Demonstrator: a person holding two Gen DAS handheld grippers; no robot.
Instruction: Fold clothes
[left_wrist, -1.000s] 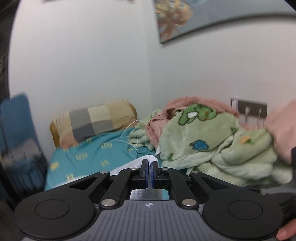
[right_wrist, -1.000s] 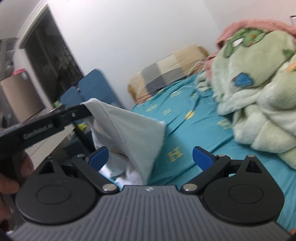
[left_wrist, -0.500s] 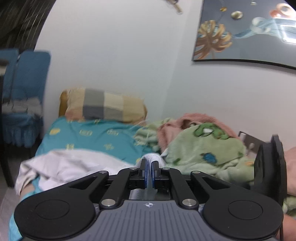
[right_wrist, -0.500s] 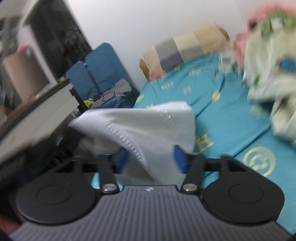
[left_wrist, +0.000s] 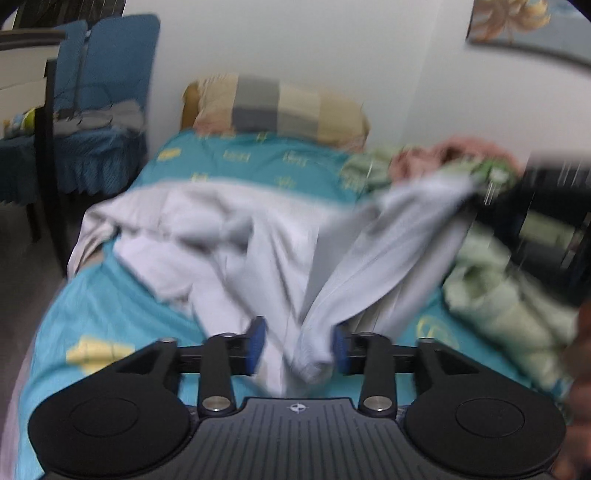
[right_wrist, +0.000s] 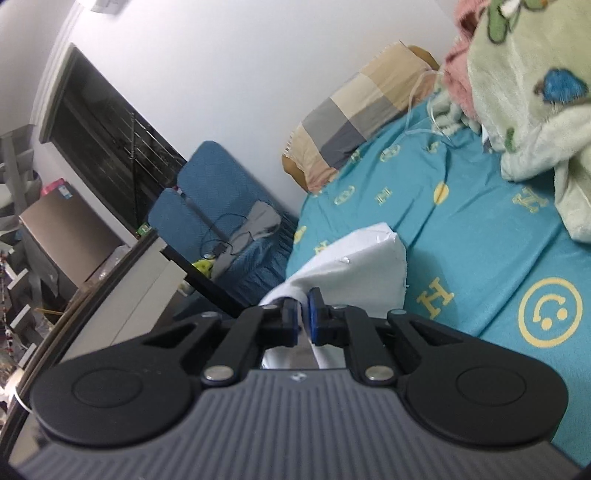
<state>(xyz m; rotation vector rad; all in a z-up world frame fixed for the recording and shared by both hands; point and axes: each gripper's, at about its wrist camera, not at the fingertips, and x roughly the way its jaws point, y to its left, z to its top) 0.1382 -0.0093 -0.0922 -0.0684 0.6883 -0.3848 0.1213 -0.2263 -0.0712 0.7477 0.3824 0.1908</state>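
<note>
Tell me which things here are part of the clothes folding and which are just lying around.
Part of the job:
white garment
left gripper, jaws just opened, cloth between them
right gripper, just closed on the garment

Lying about:
green fleece blanket
checked pillow
blue chair

Each tool (left_wrist: 297, 343) (right_wrist: 302, 320) is black with blue fingertip pads (left_wrist: 256, 338), silver pivot screws and a ribbed grey body.

The teal cotton bed sheet (right_wrist: 480, 229) bears yellow printed letters "H" and "N" and a smiley sign at right.
</note>
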